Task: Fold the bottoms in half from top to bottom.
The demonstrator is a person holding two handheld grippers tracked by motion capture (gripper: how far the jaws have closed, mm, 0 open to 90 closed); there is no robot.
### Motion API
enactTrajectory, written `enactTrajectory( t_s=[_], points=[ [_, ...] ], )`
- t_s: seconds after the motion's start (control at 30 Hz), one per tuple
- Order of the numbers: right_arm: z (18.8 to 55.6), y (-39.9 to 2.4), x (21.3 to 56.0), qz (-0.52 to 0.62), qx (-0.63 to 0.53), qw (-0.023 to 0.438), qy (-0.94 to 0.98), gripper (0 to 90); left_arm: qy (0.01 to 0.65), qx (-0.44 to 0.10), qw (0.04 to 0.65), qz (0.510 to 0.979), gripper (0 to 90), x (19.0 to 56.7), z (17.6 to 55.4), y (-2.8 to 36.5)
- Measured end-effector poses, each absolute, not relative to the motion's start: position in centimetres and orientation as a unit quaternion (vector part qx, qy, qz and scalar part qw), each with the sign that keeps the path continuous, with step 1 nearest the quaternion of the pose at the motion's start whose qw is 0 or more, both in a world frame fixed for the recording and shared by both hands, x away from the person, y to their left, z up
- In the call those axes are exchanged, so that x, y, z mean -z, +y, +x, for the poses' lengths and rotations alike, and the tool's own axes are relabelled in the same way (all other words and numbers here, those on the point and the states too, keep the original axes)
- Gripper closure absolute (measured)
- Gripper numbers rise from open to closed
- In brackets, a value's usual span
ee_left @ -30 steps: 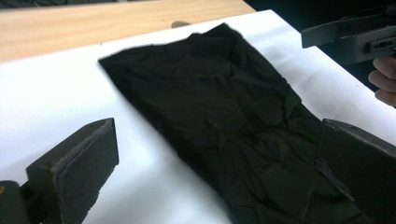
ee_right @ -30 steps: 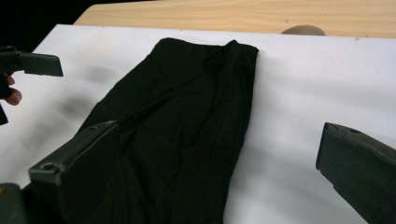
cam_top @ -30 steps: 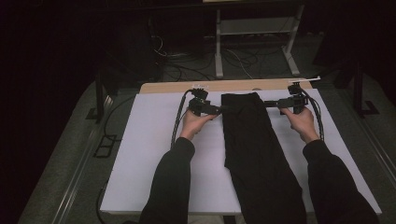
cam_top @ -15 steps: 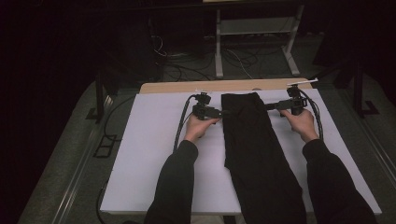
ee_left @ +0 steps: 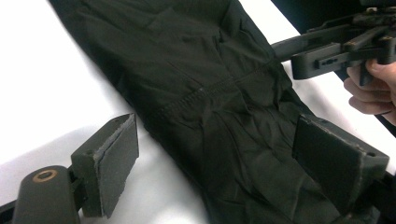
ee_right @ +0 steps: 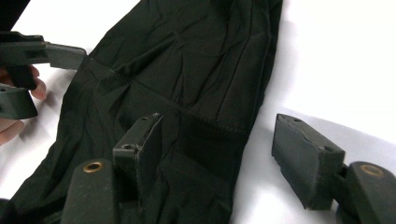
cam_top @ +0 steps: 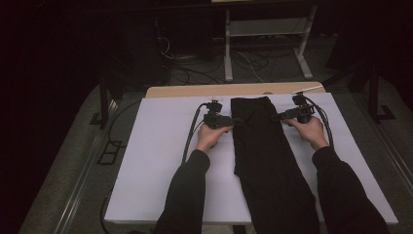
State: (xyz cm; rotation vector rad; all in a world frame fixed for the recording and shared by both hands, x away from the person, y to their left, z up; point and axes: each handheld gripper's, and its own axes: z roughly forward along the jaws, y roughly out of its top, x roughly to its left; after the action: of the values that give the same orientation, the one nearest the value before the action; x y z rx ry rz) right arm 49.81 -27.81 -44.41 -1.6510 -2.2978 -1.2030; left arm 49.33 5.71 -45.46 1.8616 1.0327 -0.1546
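1. High view: a long black fabric garment lies lengthwise on the white worktop, from its far edge to its near edge, right of centre. The left gripper and right gripper sit at the garment's opposite sides near the far end.
2. Left gripper view: jaws spread wide, straddling the garment's edge.
3. Right gripper view: jaws wide apart, one over the fabric, one over bare worktop.
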Motion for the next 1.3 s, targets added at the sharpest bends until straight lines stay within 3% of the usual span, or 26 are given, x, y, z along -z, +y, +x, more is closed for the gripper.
enactTrajectory(
  t_s=[0.43,0.53,0.7,0.97,1.3],
  points=[
    [50.1,-27.4,45.0,-0.543,0.386,0.048,-0.744,35.6,0.425,0.08,0.483,0.762,22.6,46.1,49.2,5.5],
    [50.1,-27.3,45.1,-0.544,0.388,0.049,-0.742,40.0,0.425,0.083,0.489,0.758,25.9,46.1,49.2,5.4],
    [50.1,-26.9,45.2,-0.548,0.385,0.057,-0.74,51.2,0.42,0.089,0.488,0.76,37.4,46.2,49.1,5.0],
    [50.2,-26.7,45.6,-0.568,0.374,0.073,-0.73,78.9,0.432,0.075,0.472,0.765,63.4,46.4,49.1,4.7],
    [50.0,-27.0,45.4,-0.575,0.379,0.092,-0.72,84.1,0.461,0.095,0.471,0.746,87.2,46.6,49.4,5.1]
  ],
)
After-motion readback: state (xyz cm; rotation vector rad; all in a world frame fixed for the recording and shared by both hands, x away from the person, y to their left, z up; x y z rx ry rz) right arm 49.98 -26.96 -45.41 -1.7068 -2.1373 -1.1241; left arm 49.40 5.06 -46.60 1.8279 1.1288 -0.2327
